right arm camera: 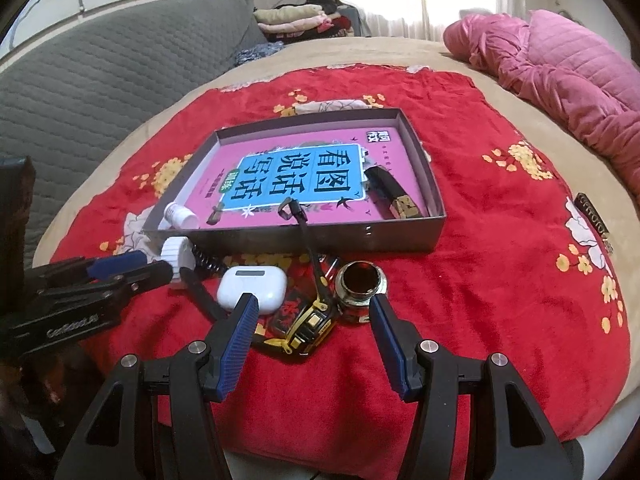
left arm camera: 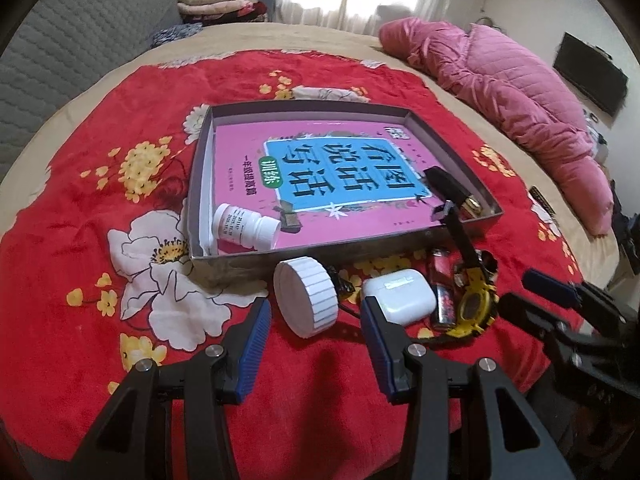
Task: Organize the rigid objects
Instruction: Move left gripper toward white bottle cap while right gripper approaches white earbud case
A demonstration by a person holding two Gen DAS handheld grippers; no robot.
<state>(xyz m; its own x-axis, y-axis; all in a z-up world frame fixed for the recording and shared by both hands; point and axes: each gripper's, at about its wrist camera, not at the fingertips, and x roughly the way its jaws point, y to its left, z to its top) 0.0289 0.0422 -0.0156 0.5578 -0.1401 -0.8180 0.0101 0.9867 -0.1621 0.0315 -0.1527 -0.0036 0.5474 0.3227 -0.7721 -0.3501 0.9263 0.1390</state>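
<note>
A grey shallow box [left arm camera: 320,254] on the red blanket holds a pink book [left arm camera: 320,168], a white pill bottle [left arm camera: 244,226] and a black item with a gold end [left arm camera: 452,192]. In front of the box lie a white ribbed cap [left arm camera: 306,296], a white earbud case [left arm camera: 400,294], a lighter [left arm camera: 442,280], a yellow watch [right arm camera: 312,320] and a small open jar [right arm camera: 360,284]. My left gripper [left arm camera: 316,318] is open, its tips just short of the cap. My right gripper [right arm camera: 313,320] is open over the watch, whose strap leans on the box wall.
The red flowered blanket [right arm camera: 500,264] covers a beige bed. A pink quilt [right arm camera: 580,80] lies at the far right and a grey quilted headboard [right arm camera: 100,80] at the left. Folded clothes [right arm camera: 296,16] are stacked at the back.
</note>
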